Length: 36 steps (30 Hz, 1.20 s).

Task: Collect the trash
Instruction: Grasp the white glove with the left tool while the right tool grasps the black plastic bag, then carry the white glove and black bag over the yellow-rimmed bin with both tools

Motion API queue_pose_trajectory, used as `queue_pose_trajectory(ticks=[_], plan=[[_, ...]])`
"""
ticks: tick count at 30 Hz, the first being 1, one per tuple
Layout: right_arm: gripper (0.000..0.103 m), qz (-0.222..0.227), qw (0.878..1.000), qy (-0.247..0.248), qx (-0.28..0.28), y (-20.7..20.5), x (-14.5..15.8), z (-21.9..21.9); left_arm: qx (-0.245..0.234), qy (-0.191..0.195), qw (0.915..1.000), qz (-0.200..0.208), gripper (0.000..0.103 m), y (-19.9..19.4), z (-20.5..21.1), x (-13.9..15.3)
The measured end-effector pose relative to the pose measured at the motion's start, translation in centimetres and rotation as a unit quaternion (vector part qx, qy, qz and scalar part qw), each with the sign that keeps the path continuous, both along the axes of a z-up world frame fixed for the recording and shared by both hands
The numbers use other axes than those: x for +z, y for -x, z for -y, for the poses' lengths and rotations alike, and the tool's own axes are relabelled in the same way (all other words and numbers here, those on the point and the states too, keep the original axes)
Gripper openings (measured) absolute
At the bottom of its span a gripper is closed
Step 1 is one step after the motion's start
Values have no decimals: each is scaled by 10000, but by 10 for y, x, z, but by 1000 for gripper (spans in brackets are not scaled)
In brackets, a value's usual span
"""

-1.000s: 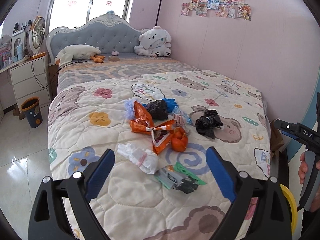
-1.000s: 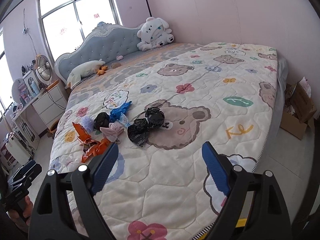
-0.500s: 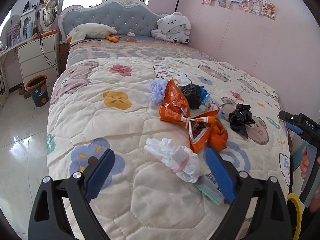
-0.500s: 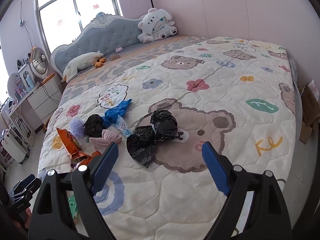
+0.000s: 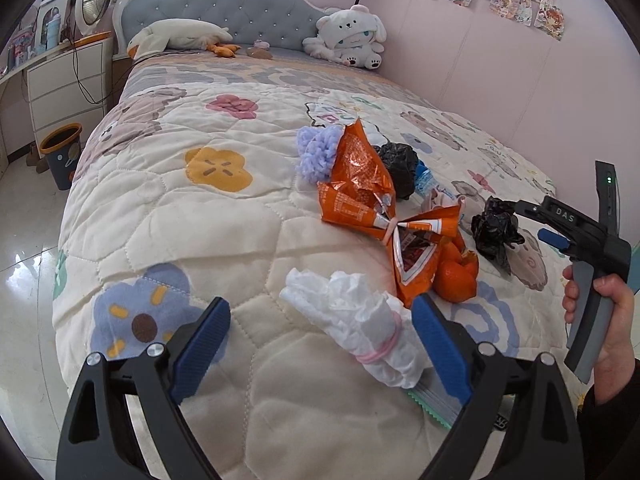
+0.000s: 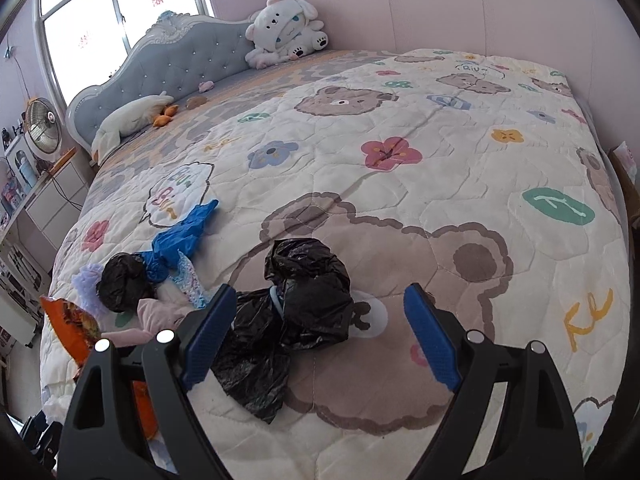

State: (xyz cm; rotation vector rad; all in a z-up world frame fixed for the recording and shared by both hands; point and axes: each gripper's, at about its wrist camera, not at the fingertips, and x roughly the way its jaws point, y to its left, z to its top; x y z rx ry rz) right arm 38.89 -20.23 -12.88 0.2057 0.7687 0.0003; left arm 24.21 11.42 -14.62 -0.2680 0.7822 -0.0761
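Note:
Trash lies in a heap on the quilted bed (image 5: 168,216). My left gripper (image 5: 320,344) is open just above a crumpled white tissue wad (image 5: 360,320) tied with a pink band, which sits between its blue pads. Beyond it lie orange snack wrappers (image 5: 360,188), orange peel (image 5: 456,276), a lilac puff (image 5: 316,152) and a black bag (image 5: 396,164). My right gripper (image 6: 316,336) is open over crumpled black plastic bags (image 6: 308,292), touching nothing. A blue glove (image 6: 180,236), another black bag (image 6: 124,280) and pink cloth (image 6: 160,312) lie to its left.
A small bin (image 5: 62,152) stands on the tiled floor left of the bed, beside white drawers (image 5: 68,84). A plush toy (image 5: 348,44) and pillow (image 5: 176,36) rest at the headboard. A person's hand (image 5: 608,300) holds the right gripper at the bed's foot. A green-edged packet (image 5: 432,404) lies under the tissue.
Both grippers have come down and closer to the bed. The left one now frames the white tissue wad; the right one now hangs over the black bags. Both stayed open.

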Motion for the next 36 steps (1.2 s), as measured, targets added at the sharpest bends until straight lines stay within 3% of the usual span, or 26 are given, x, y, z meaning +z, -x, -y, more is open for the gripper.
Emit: queue_pose_trajectory(ticks=[6,12,14,19,25,36], plan=[[81,-129,9998,121,-40,-18,-17,-6,-32,58,10000,3,87,-3,1,-5],[70,-192,9993,309,18,-22,-28,-14,-218,104,9997,-20,67,-8,9,-6],[66,-235,9992,318,23,-23,-32,-14,-346,102,9993,-15,52,-9,15,-6],[44,-255,9987,414,134,-23,-33,-21,-524,77,9986,92,36,-8,24,-4],[27,-180,9987,447,159,-22,-28,-25,-494,329,9981,184,33,-4,16,-3],[23,49,9994,309,178,-6,0,-17,-388,391,9975,446,32,8,7,18]])
